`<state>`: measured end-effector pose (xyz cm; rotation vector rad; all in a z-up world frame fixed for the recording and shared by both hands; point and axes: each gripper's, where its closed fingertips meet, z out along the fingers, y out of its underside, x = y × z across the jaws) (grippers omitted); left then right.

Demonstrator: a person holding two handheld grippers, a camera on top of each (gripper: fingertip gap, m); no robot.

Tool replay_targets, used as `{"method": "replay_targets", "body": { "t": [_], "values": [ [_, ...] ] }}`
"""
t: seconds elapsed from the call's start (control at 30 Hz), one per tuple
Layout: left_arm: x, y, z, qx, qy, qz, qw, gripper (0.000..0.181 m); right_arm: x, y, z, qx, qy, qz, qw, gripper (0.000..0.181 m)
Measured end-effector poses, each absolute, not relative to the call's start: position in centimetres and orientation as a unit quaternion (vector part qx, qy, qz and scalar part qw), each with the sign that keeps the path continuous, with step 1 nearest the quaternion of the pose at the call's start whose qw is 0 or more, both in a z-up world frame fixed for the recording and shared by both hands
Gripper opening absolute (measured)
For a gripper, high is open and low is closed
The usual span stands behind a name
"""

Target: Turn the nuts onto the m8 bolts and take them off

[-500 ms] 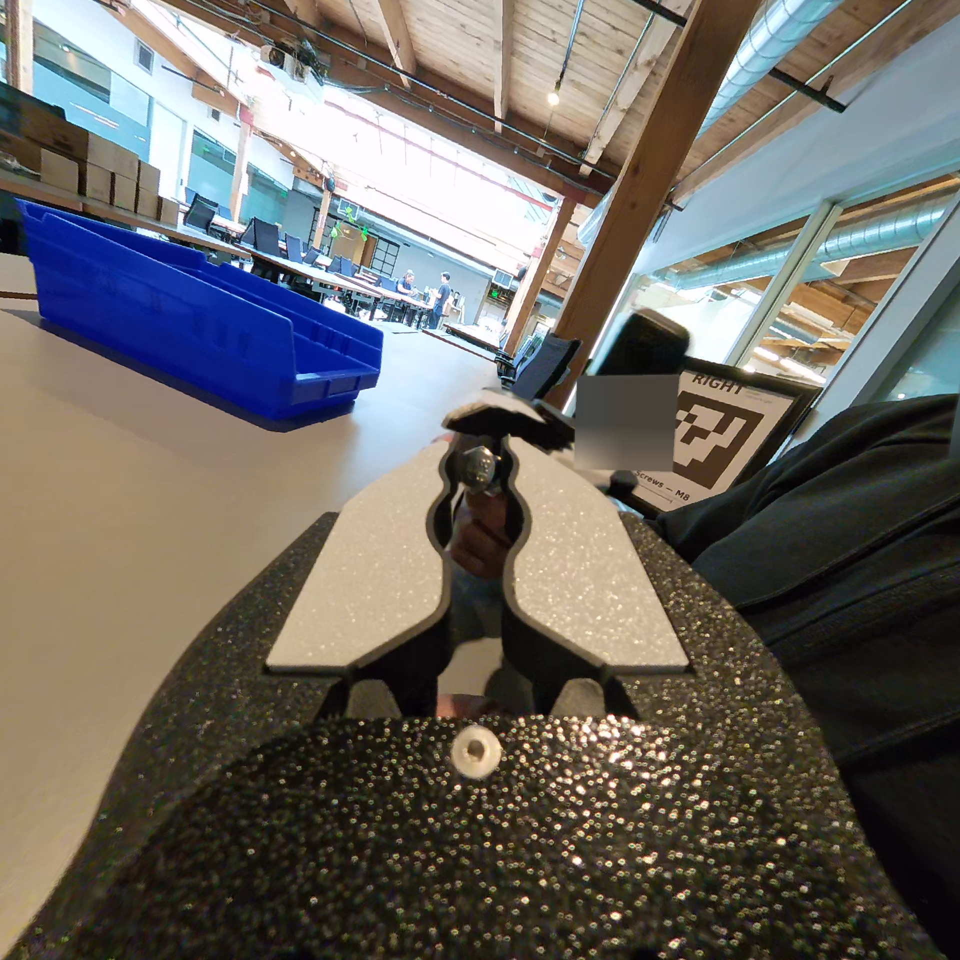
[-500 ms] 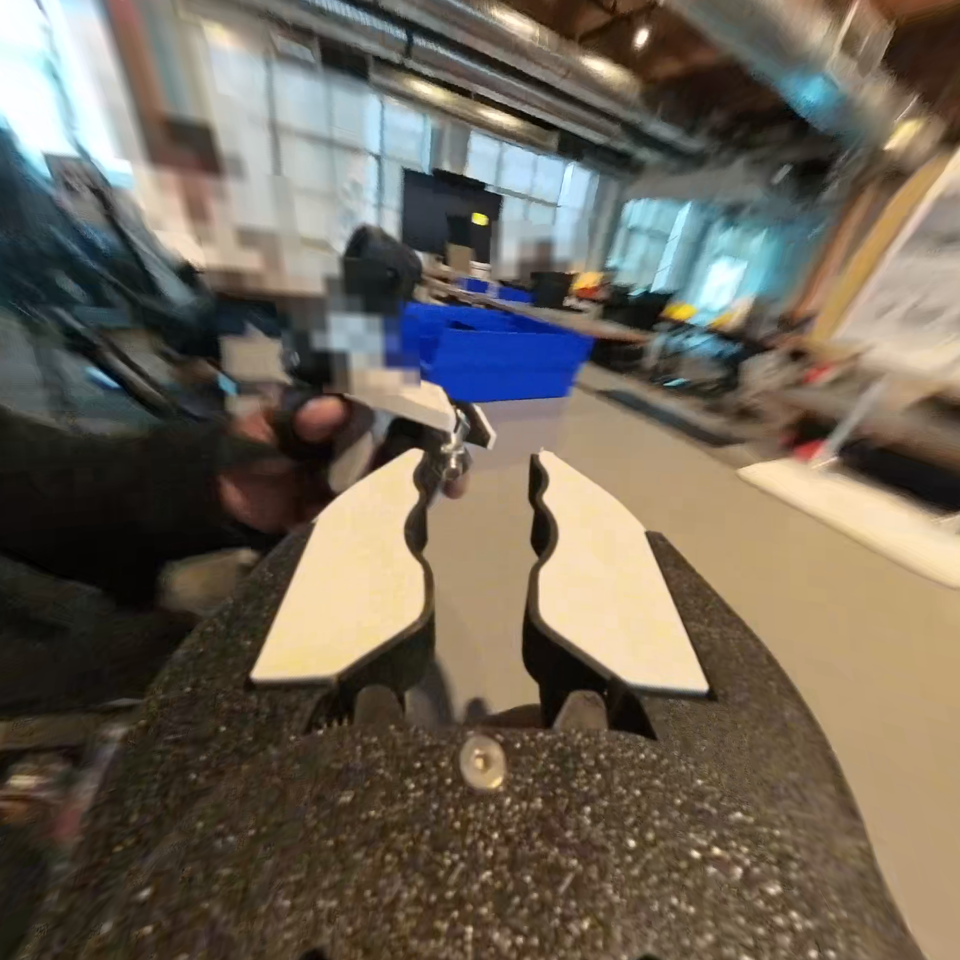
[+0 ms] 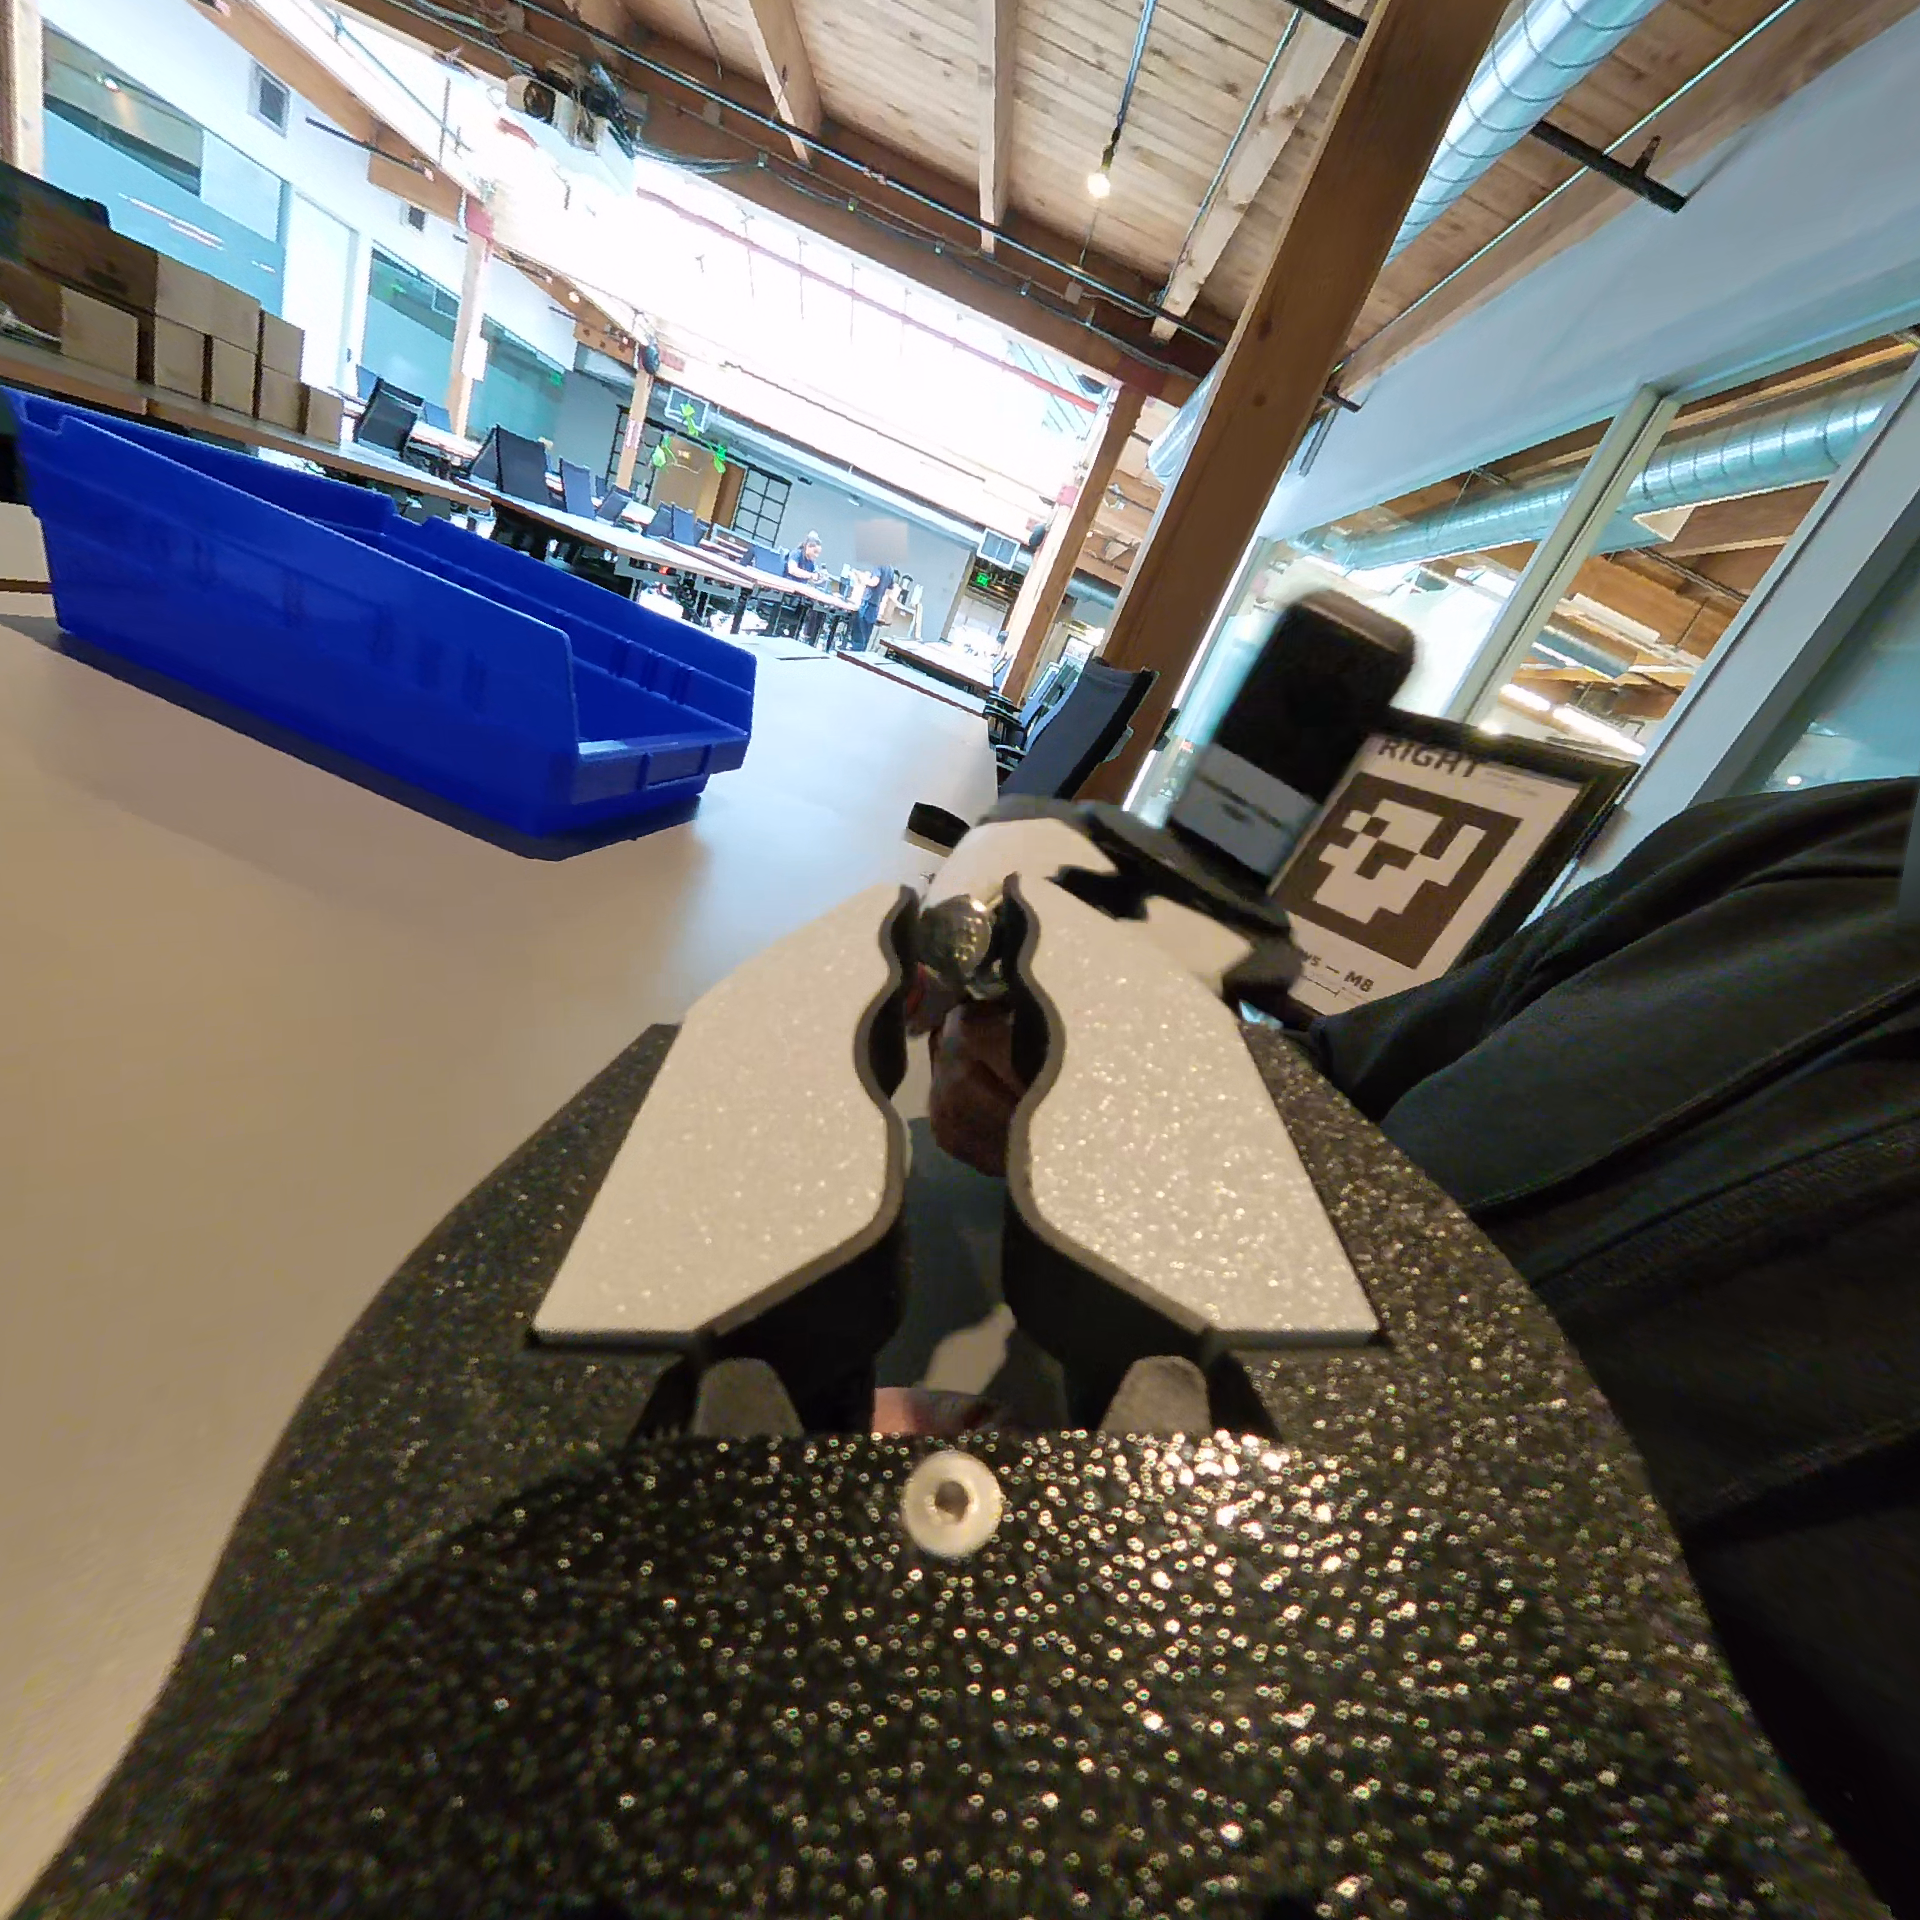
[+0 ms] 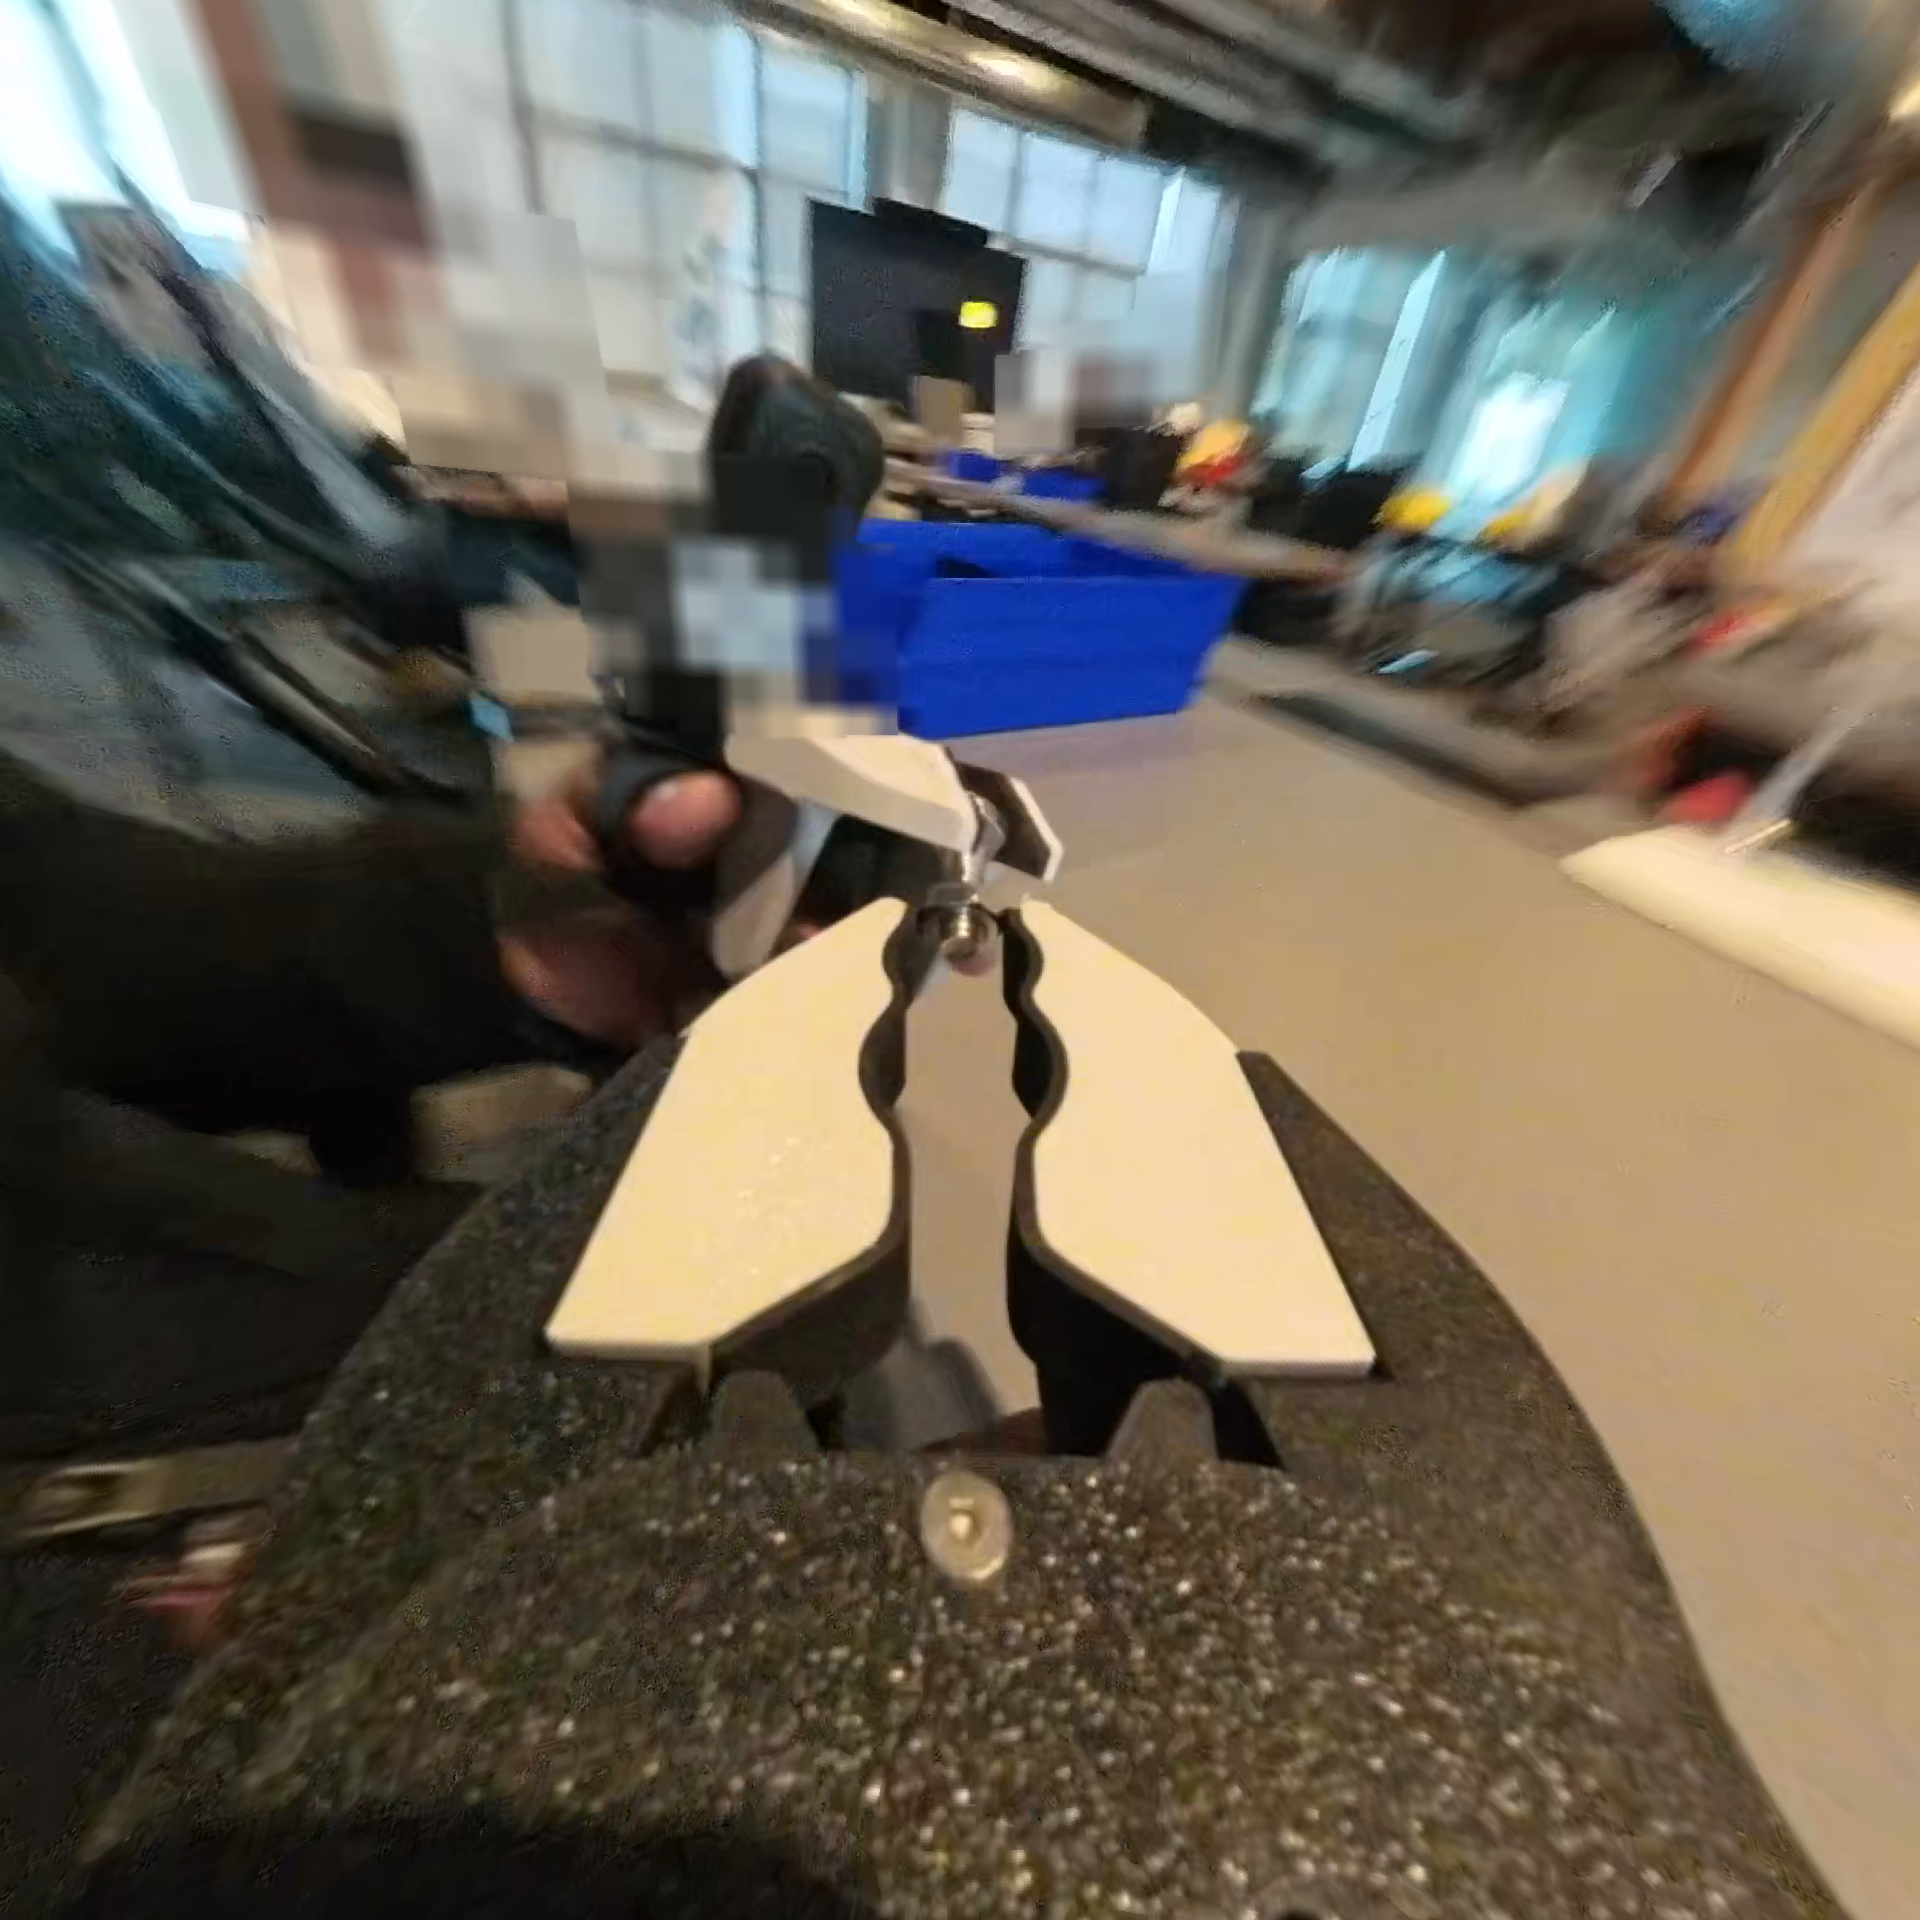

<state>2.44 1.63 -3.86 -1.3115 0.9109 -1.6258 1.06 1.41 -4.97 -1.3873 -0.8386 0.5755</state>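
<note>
My left gripper is shut on a silver M8 bolt and holds it above the grey table. The bolt's metal end shows between the tips. In the right wrist view, my right gripper is closed on the nut on the bolt's shank. The left gripper sits just beyond it, holding the bolt. In the left wrist view the right gripper's white fingers meet mine tip to tip. The right wrist view is motion-blurred.
A blue plastic bin stands on the table to the far left; it also shows in the right wrist view. A framed sign with a black-and-white marker stands to the right. A person's dark sleeve fills the right side. The tips of both grippers are at nearly the same place.
My right gripper was open and to the right of the bolt; it has moved onto the bolt's end and closed there. My left gripper has kept its hold and shifted slightly.
</note>
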Motion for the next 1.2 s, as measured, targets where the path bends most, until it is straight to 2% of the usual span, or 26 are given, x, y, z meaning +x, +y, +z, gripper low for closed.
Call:
{"method": "replay_targets", "body": {
  "t": [0.07, 0.13, 0.23, 0.33, 0.4, 0.5, 0.57, 0.67, 0.73, 0.83, 0.9, 0.97, 1.03, 1.13, 1.2],
  "values": [
    [2.5, 1.5, -3.9, -0.523, 0.368, -0.646, 0.417, 0.015, 1.1, 1.1, -4.9, -0.637, -0.325, 0.391, 0.58, 0.016],
    [2.6, 1.6, -4.0, -0.525, 0.367, -0.642, 0.421, 0.015, 1.4, 1.1, -4.7, -0.63, -0.315, 0.43, 0.565, 0.019],
    [2.4, 1.9, -3.8, -0.525, 0.354, -0.65, 0.419, 0.015, 2.1, 1.6, -4.4, -0.597, -0.366, 0.305, 0.645, 0.034],
    [2.3, 2.2, -3.7, -0.527, 0.346, -0.657, 0.414, 0.015, 2.4, 1.8, -4.2, -0.533, -0.442, 0.094, 0.716, 0.036],
    [2.4, 2.2, -3.8, -0.529, 0.348, -0.654, 0.413, 0.015, 2.3, 1.8, -4.3, -0.496, -0.465, -0.005, 0.733, 0.034],
    [2.5, 2.1, -3.9, -0.531, 0.351, -0.651, 0.413, 0.015, 1.9, 1.9, -4.7, -0.478, -0.477, -0.062, 0.734, 0.031],
    [2.5, 1.9, -3.9, -0.53, 0.351, -0.653, 0.412, 0.015, 1.8, 1.9, -4.9, -0.478, -0.478, -0.073, 0.733, 0.018],
    [2.5, 1.7, -3.9, -0.527, 0.356, -0.649, 0.418, 0.015, 1.7, 1.7, -5.0, -0.514, -0.465, 0.001, 0.721, 0.014],
    [2.5, 1.7, -3.8, -0.526, 0.357, -0.65, 0.417, 0.015, 1.5, 1.6, -5.1, -0.572, -0.432, 0.129, 0.685, 0.014],
    [2.6, 1.5, -3.8, -0.523, 0.362, -0.648, 0.419, 0.015, 1.3, 1.0, -5.1, -0.637, -0.351, 0.361, 0.583, 0.014],
    [2.7, 1.5, -3.9, -0.525, 0.361, -0.644, 0.422, 0.015, 1.6, 1.0, -4.9, -0.63, -0.333, 0.415, 0.565, 0.016],
    [2.5, 1.8, -3.7, -0.525, 0.352, -0.649, 0.423, 0.014, 2.0, 1.6, -4.8, -0.612, -0.351, 0.355, 0.613, 0.029],
    [2.3, 2.1, -3.6, -0.526, 0.34, -0.656, 0.421, 0.015, 2.1, 2.0, -5.0, -0.583, -0.404, 0.219, 0.67, 0.036],
    [2.3, 2.4, -3.6, -0.529, 0.333, -0.659, 0.418, 0.015, 2.0, 2.1, -5.0, -0.499, -0.468, -0.007, 0.729, 0.039],
    [2.3, 2.3, -3.7, -0.53, 0.336, -0.656, 0.419, 0.015, 1.8, 2.1, -5.0, -0.47, -0.47, -0.075, 0.743, 0.037]
  ]
}}
